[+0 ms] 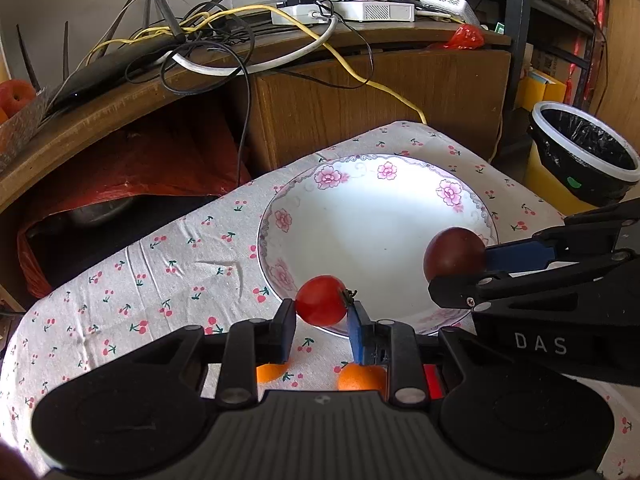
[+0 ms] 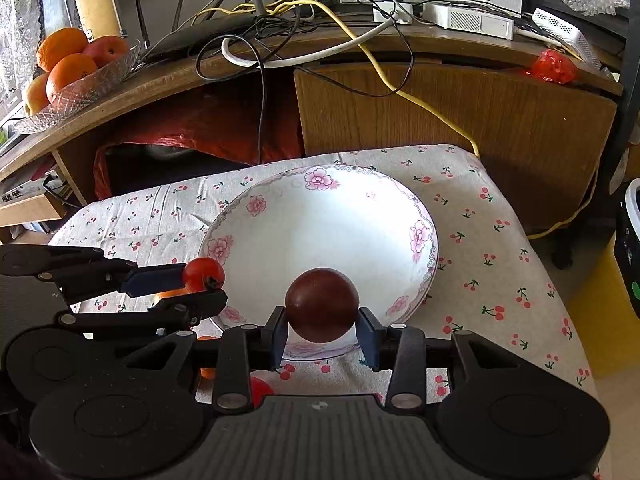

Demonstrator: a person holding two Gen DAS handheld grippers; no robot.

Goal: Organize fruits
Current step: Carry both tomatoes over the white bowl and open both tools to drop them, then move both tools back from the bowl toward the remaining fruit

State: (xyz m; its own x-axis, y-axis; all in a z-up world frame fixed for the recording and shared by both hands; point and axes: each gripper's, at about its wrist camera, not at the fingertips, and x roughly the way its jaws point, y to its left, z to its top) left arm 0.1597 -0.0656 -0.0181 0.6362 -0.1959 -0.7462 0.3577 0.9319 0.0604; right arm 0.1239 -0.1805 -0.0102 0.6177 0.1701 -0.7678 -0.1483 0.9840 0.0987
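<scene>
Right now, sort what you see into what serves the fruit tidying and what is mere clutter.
Job: small red tomato in left gripper; dark maroon round fruit in right gripper; white floral plate; orange fruits on cherry-print cloth.

Clutter: tangled cables, black-lined bin, glass fruit bowl.

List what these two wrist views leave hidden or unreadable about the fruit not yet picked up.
- Orange fruits, left wrist view: largely hidden behind the left hand-held gripper; count unclear.
- Red item, right wrist view: covered by the right hand-held gripper; type unreadable.
- Tablecloth near edge: blocked in both views.
</scene>
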